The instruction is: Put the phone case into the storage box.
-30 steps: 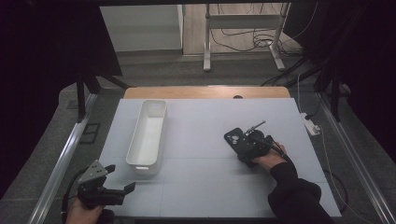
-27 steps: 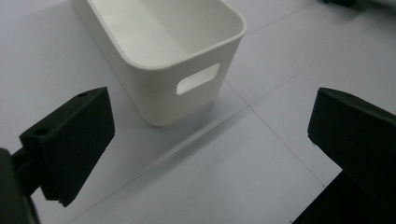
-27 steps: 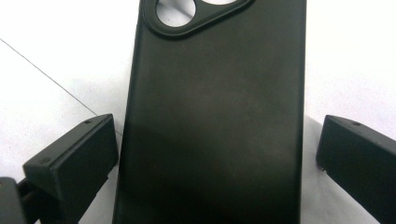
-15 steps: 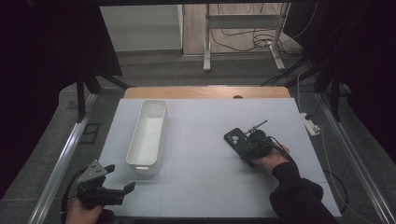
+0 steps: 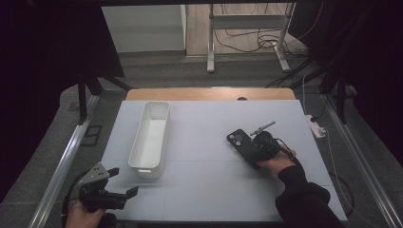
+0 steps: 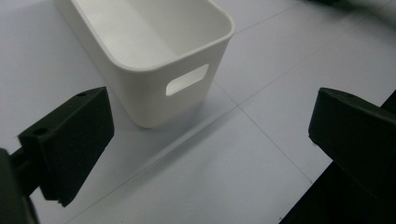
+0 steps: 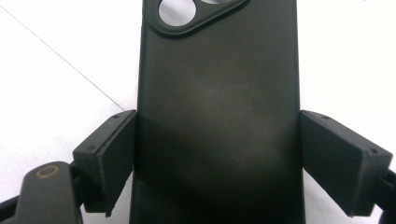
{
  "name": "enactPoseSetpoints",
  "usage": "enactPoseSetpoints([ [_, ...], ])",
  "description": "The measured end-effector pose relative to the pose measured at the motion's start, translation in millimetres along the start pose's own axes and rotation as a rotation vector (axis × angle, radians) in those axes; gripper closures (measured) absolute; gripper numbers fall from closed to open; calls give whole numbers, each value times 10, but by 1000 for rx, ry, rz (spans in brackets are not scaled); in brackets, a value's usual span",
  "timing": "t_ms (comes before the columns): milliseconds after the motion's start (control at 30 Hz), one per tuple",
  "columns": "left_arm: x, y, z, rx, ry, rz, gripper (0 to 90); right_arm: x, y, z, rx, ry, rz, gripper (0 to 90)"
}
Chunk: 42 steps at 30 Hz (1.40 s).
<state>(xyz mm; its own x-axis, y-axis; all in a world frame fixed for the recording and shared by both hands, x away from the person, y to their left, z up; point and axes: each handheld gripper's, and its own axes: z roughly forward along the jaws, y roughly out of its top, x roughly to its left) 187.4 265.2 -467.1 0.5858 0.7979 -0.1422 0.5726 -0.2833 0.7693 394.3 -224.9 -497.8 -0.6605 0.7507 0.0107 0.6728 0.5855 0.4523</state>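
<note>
Table (image 5: 209,190): pale grey-white top, wooden strip along the far edge, thin seam lines across the surface.

White bin (image 5: 150,137): long, rectangular, open-topped, sits left of centre with its long axis running away from the person. Nothing visible inside. In the left gripper view the near end wall of the bin (image 6: 154,56) shows 1 slot handle cutout, and the bin stands flat on the table.

Right hand (image 5: 275,161) with dark sleeve comes in from the bottom right, holding the right gripper (image 5: 254,151) right of centre, well apart from the bin.

Left gripper (image 5: 121,183) is at the near left corner, just off the bin's near end, held in the left hand (image 5: 83,218). Jaws are spread wide with only bare table between them, touching nothing.

Black phone (image 5: 242,143): lies back-up on the table, camera end pointing away from the person. In the right gripper view the phone (image 7: 217,116) sits between the 2 jaws, both pads flush against its long edges, so the right gripper is clamped on it. 2 lens rings visible at the top.
</note>
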Motion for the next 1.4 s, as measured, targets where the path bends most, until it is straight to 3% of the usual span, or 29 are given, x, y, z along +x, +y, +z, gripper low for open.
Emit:
enactPoseSetpoints([
  [367, 10, 88, 9, -74, -34, 35, 0, 106, 7, -167, -93, 75, -49, 147],
  [667, -1, 257, 116, -135, -120, 49, 0, 260, -40, -263, -129, 136, -111, 146],
  [1033, -77, 524, 330, -158, -193, 131, 0, 442, -87, -357, -167, 222, -164, 146],
  [1400, -144, 689, 530, -182, -250, 152, 0, 584, -142, -394, -200, 293, -205, 146],
])
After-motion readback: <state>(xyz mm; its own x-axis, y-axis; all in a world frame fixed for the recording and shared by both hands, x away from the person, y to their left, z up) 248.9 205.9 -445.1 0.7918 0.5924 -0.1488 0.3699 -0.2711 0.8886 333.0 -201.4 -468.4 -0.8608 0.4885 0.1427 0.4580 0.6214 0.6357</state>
